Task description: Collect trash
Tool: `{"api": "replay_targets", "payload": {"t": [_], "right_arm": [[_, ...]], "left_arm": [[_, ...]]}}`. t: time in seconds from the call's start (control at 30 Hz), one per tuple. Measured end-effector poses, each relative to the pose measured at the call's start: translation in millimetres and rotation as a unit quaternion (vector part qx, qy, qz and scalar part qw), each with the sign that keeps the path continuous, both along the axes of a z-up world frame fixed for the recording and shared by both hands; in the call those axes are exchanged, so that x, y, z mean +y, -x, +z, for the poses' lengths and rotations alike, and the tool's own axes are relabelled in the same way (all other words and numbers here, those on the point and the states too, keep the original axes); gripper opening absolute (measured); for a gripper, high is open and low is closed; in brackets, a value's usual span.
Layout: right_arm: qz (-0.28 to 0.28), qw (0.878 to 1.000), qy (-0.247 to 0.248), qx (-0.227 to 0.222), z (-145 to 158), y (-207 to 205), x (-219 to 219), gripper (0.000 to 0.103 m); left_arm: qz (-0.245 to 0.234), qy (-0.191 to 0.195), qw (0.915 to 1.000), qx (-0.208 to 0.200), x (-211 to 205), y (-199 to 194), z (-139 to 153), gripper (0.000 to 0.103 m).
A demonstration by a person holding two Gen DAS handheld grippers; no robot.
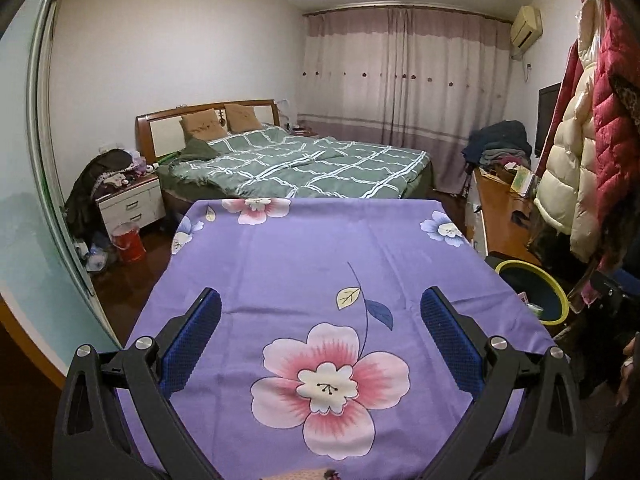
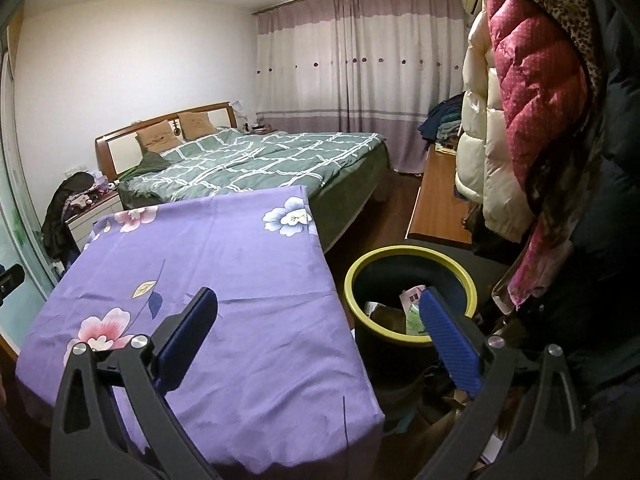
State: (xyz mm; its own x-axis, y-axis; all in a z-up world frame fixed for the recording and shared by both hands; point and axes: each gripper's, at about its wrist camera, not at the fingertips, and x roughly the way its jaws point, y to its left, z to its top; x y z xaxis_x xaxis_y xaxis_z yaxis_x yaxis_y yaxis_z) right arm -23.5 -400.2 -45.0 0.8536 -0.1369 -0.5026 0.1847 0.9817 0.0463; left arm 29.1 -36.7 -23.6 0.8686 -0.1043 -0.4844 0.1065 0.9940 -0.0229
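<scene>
- Trash (image 2: 408, 312) lies inside the dark bin (image 2: 360, 264) with the yellow rim, beside the purple flowered table (image 2: 240, 264).
- Right gripper (image 2: 320, 312) is wide apart, holding nothing.
- Left gripper (image 1: 320, 314) is wide apart too, with nothing in it, above the table.

Desk cloth (image 1: 304, 248): matt purple woven fabric, creased. Fingers (image 1: 448, 344): blue rubbery pads, dimpled texture, on matt black plastic arms. Bin (image 2: 400, 258), lower right: smooth plastic. Floor (image 1: 132, 280), lower left: glossy wood.
</scene>
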Motion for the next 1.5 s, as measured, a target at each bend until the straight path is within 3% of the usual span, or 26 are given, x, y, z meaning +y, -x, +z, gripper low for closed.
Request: {"api": "replay_targets", "payload": {"t": [1.5], "right_arm": [[0.007, 1.0, -0.018, 0.01, -10.1, -17.2, 2.5, 0.096]], "left_arm": [[-0.001, 0.001, 0.9998, 0.02, -18.5, -10.5, -5.2, 0.098]]}}
